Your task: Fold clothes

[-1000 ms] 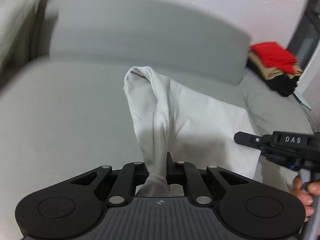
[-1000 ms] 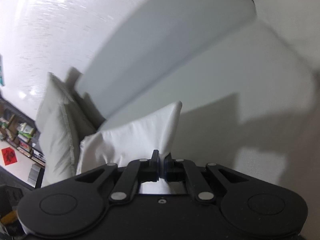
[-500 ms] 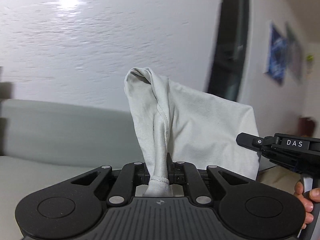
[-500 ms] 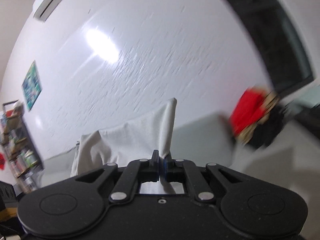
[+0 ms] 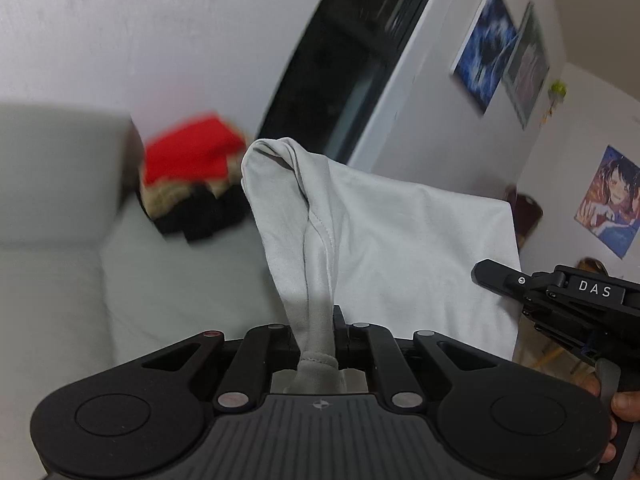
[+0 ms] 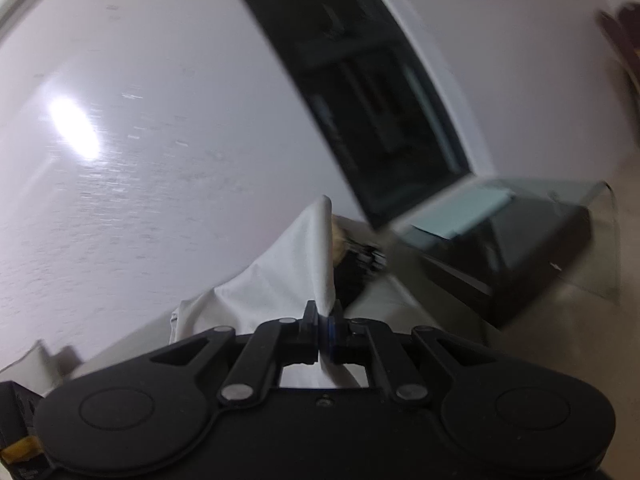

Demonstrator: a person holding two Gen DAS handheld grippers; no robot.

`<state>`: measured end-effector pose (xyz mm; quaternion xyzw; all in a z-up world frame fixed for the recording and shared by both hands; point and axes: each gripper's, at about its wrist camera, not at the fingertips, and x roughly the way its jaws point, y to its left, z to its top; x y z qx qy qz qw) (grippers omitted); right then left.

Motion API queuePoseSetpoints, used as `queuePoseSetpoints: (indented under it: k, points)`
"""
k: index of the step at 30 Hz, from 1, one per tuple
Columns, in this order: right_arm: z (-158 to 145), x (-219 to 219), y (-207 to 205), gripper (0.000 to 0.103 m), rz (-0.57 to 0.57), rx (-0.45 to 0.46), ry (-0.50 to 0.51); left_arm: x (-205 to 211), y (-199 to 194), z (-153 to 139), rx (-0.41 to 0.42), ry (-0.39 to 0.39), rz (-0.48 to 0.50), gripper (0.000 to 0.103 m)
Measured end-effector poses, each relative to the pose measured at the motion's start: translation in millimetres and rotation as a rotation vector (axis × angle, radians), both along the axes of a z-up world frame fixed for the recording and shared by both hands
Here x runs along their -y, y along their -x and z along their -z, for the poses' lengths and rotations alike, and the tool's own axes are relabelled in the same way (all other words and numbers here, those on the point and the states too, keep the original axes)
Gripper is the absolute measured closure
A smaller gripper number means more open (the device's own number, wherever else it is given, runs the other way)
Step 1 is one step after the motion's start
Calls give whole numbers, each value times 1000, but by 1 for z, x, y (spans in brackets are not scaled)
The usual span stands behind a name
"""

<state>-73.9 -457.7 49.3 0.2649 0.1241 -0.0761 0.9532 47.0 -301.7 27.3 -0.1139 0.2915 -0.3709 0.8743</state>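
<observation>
White garment: soft matt knit cloth, stitched seam. Left gripper: matt black plastic, bare metal pivot pins. Wall: glossy.

Indoor light was soft and even, with one bright glare patch on the white wall in the right wrist view. Both views were motion-blurred: the stack of clothes and the posters smeared in the left wrist view, the dark window and the glass table in the right, while the white garment and the left gripper stayed fairly sharp. Fisheye distortion bent straight edges hard near the borders, and the corners went black.
</observation>
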Motion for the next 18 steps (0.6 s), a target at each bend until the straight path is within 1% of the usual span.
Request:
queuePoseSetpoints:
  k: [3, 5, 7, 9, 10, 11, 12, 14, 15, 16, 17, 18]
  points:
    - [36, 25, -37, 99, 26, -97, -46, 24, -37, 35, -102, -45, -2, 95]
    - [62, 41, -63, 99, 38, -164, -84, 28, -54, 61, -129, -90, -13, 94]
    - [85, 53, -91, 99, 43, -220, -85, 28, -74, 83, -157, -131, -35, 92]
    - [106, 63, -121, 99, 44, -283, -64, 28, -96, 101, -207, -169, -75, 83]
    - [116, 67, -134, 98, 53, -315, -52, 23, -103, 107, -222, -173, -91, 79]
    - [124, 71, -143, 98, 53, -348, -43, 17, -110, 112, -235, -172, -105, 64]
    - [133, 75, -151, 94, 54, -380, -35, 10, -112, 113, -232, -174, -112, 61]
    - [139, 81, -143, 85, 71, -394, -51, -5, -104, 107, -170, -240, -127, 63]
    - [141, 83, -138, 76, 80, -400, -59, -12, -100, 104, -136, -276, -135, 65]
    - [139, 87, -129, 68, 92, -387, -55, -19, -95, 102, -122, -310, -146, 69]
    - [137, 90, -122, 65, 112, -383, -32, -26, -91, 100, -113, -345, -157, 72]
    - [132, 91, -110, 62, 132, -379, -4, -31, -88, 98, -115, -338, -151, 75]
